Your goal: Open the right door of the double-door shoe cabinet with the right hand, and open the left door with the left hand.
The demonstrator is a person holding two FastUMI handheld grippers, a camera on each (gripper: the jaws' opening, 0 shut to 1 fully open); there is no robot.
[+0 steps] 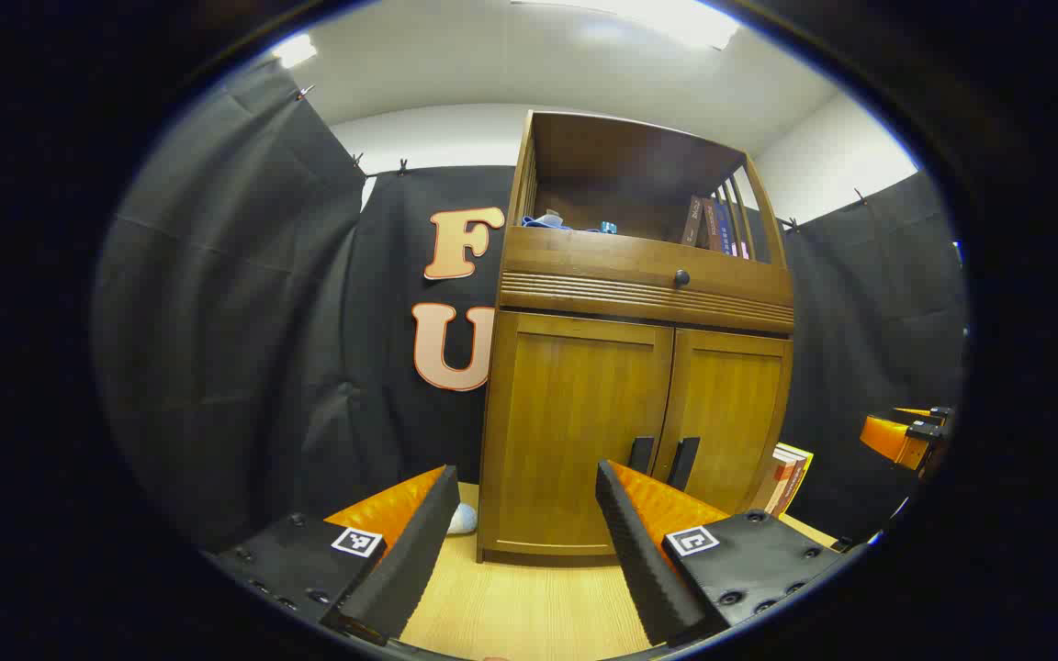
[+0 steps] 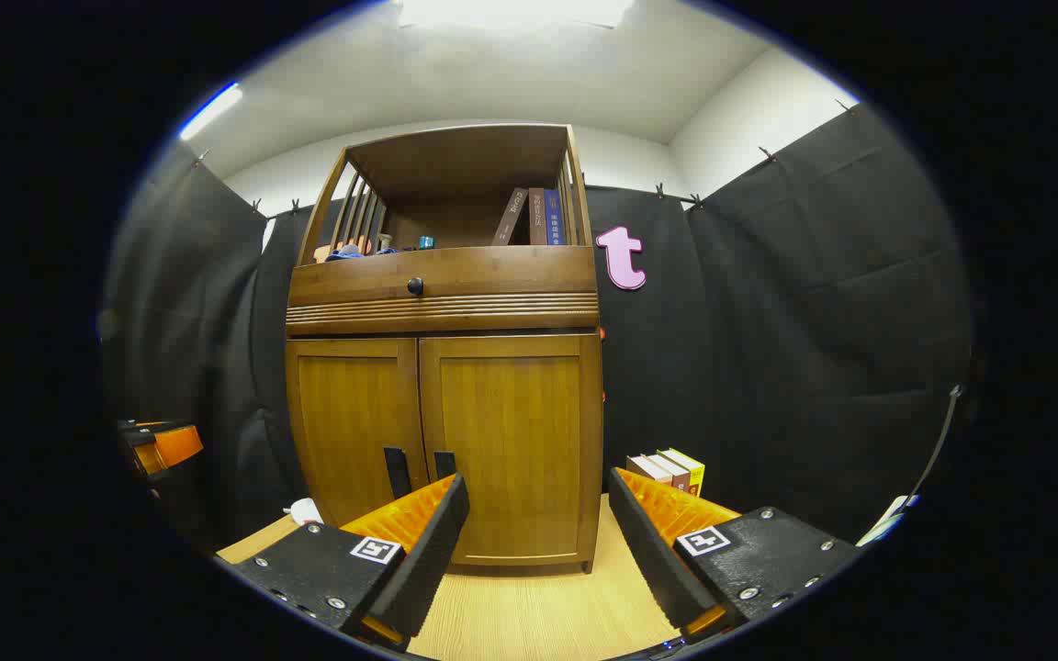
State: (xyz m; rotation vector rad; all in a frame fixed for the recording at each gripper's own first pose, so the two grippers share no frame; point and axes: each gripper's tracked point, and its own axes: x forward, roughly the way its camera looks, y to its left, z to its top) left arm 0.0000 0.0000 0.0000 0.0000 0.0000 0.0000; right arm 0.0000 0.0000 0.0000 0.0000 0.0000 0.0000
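Note:
A wooden shoe cabinet [image 1: 639, 275] [image 2: 442, 275] stands ahead with both lower doors closed. The left door [image 1: 575, 422] [image 2: 350, 431] and the right door [image 1: 731, 413] [image 2: 515, 441] each carry a black handle near the bottom of the centre seam, the left handle [image 1: 642, 453] [image 2: 397, 472] beside the right handle [image 1: 683, 463] [image 2: 444, 464]. My left gripper [image 1: 520, 542] is open, short of the left door. My right gripper [image 2: 538, 551] is open, short of the right door. The right gripper [image 1: 910, 436] also shows at the edge of the left gripper view, and the left gripper [image 2: 157, 445] at the edge of the right gripper view.
A drawer with a dark knob [image 1: 681, 276] [image 2: 415, 286] sits above the doors. An open shelf on top holds books [image 2: 534, 216] and small items. More books [image 2: 671, 470] [image 1: 786, 477] lie right of the cabinet, a white object [image 1: 462, 519] left of it, on the light wood floor [image 2: 529, 615].

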